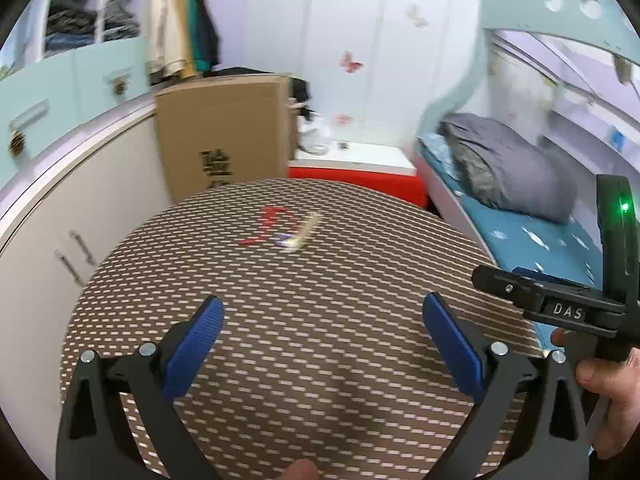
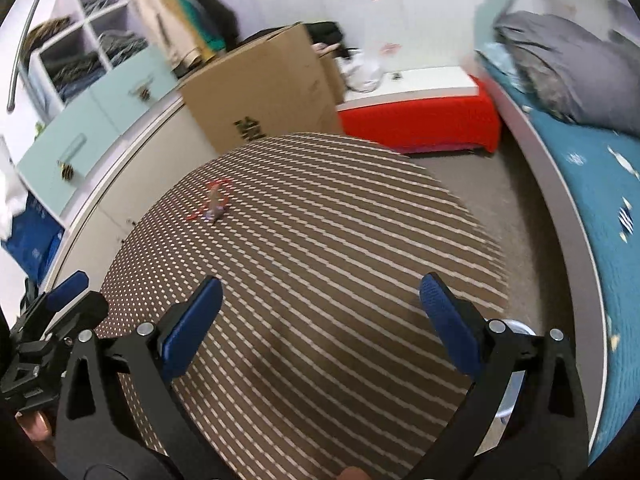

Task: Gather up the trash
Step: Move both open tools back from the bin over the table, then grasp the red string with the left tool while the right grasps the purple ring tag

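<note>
A small pile of trash lies on the far part of a round table with a brown and cream patterned cloth: a red string, a pale stick-like wrapper and a small purple scrap. The same pile shows in the right wrist view, left of the table's middle. My left gripper is open and empty over the near part of the table. My right gripper is open and empty too, and its body shows at the right of the left wrist view.
A tall cardboard box stands behind the table against a white cabinet. A red and white box sits on the floor at the back. A bed with a blue sheet and grey pillow runs along the right.
</note>
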`<state>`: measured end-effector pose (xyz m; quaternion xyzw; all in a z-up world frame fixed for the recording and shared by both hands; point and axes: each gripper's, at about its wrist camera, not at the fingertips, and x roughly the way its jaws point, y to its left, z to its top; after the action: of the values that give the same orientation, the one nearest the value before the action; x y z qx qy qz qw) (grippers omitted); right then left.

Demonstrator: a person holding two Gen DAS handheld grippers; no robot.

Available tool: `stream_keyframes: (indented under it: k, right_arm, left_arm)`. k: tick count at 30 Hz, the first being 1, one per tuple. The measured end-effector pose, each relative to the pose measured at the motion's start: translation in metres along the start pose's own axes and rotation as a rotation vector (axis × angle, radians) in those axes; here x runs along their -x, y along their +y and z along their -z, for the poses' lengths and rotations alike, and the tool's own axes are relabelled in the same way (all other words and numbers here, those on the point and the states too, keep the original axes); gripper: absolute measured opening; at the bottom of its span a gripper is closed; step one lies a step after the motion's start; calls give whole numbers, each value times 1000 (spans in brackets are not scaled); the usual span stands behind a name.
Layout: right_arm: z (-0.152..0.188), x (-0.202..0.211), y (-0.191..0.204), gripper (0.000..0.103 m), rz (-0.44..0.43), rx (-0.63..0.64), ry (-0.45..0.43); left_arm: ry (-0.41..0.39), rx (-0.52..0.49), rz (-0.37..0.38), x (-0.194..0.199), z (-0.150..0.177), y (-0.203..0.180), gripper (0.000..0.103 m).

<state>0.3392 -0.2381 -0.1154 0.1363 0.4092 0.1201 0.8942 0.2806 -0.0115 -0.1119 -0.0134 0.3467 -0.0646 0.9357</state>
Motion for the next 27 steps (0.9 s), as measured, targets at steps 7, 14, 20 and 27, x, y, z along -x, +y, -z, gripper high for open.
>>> stream_keyframes:
  k: [7,14,20,27]
  right_arm:
    - [-20,-59,55,97,-20,90,48]
    - [-31,-118,105,75,-48,214,121]
    - [-40,-158,134,52,-60,280,146]
    - [-47,-179,153,23,9,365,126]
  left_arm:
    - [-11,76,-92,-9,-3,61,97]
    - [-1,134,-139,-22,-3,99,97]
    - [11,149,-148,-33,-4,111,97]
    - [28,145,-145,-57,-15,115,97]
